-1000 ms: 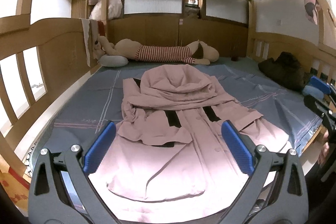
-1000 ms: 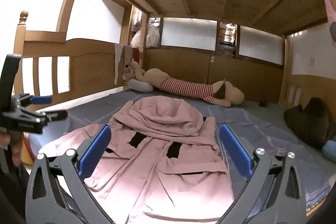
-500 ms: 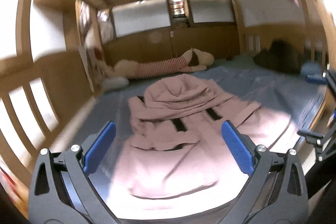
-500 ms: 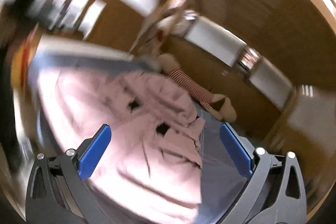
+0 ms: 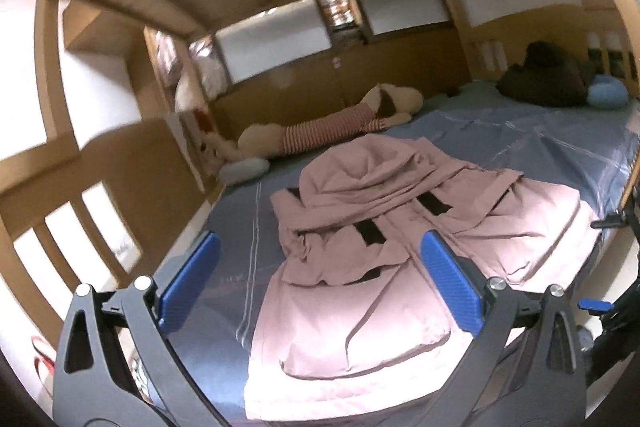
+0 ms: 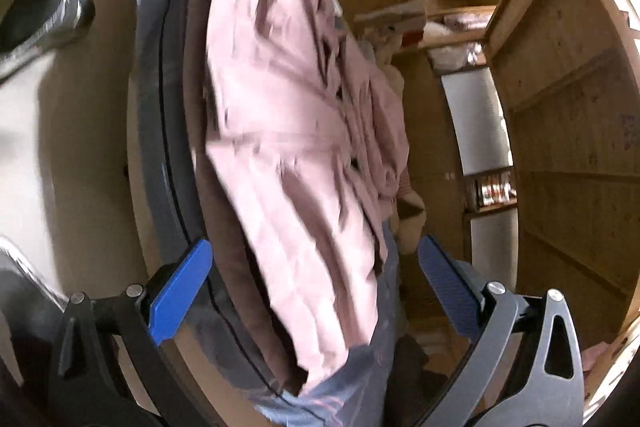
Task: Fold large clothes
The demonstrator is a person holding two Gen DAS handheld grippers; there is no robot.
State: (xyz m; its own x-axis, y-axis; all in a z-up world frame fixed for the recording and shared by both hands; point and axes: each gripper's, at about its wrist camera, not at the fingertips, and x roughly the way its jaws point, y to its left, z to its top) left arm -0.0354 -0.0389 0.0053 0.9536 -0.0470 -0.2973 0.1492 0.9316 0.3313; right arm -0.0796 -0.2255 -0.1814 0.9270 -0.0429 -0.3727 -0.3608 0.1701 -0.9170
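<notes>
Bare sheet (image 5: 520, 143) right of coat (image 5: 360, 267); plush toy (image 5: 332, 123), wooden rail (image 5: 100, 187) hem far, left sides.

Pink hooded coat (image 5: 360, 267) — spread flat, rumpled

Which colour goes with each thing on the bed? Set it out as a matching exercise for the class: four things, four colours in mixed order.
Things:
1. coat
2. sheet
3. plush toy's shirt
4. bundle in the far corner

Colours:
a. blue
b. dark, near black
c. pink
d. red and white stripes

Pairs: 1-c, 2-a, 3-d, 4-b
</notes>
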